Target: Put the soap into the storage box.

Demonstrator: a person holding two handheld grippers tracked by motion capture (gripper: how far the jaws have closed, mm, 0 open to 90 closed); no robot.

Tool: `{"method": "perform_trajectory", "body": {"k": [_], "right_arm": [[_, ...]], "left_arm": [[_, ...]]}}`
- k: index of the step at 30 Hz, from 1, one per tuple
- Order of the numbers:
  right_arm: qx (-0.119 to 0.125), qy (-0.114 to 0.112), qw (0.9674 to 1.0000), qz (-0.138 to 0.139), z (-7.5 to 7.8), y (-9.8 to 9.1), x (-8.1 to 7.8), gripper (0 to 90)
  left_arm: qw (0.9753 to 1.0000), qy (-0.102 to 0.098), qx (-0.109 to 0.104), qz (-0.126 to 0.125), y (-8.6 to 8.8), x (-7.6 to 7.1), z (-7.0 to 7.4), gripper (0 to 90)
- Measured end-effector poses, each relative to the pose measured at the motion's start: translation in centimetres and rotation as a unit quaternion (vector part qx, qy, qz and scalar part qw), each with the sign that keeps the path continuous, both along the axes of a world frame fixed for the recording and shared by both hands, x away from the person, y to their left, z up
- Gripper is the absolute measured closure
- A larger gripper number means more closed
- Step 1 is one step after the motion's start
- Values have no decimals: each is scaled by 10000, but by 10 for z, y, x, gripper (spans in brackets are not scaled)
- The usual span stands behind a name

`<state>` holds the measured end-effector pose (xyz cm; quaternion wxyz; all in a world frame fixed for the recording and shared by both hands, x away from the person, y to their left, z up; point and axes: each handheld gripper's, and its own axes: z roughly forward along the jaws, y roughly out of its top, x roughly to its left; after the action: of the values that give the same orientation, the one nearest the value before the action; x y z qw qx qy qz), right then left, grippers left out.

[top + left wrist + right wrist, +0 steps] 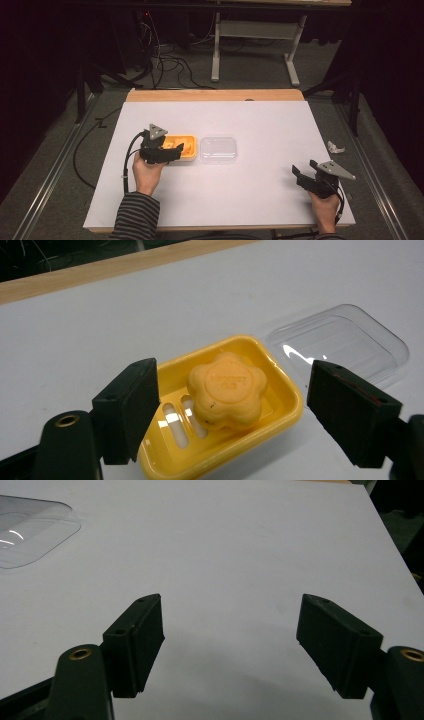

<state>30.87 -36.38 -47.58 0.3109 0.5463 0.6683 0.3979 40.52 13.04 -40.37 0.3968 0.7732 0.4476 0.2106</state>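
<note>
A yellow soap dish (189,151) (280,412) sits left of the table's middle, holding a flower-shaped orange soap (227,389). Its clear plastic lid (218,149) (345,342) (30,527) lies flat on the table just to the dish's right. My left gripper (172,148) (232,415) hovers over the dish, open, with its jaws on either side of the soap and not touching it. Near the table's front right corner my right gripper (304,169) (230,640) is held open over bare table, nothing between its jaws.
The white table top (260,120) has a wooden strip along its far edge (215,95). A crumpled white scrap (335,147) lies on the floor off the right edge. Cables and a table frame stand on the floor beyond.
</note>
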Motion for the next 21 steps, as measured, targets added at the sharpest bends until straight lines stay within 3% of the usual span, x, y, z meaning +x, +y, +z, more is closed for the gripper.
{"method": "perform_trajectory", "body": {"k": [7,21], "right_arm": [[3,-6,10000,2,0,0,0,273],[-18,3,10000,16,0,0,0,273]], "left_arm": [[10000,-36,-8,88,7,-7,-2,219],[9996,-85,-219,162,23,-25,-5,219]]}}
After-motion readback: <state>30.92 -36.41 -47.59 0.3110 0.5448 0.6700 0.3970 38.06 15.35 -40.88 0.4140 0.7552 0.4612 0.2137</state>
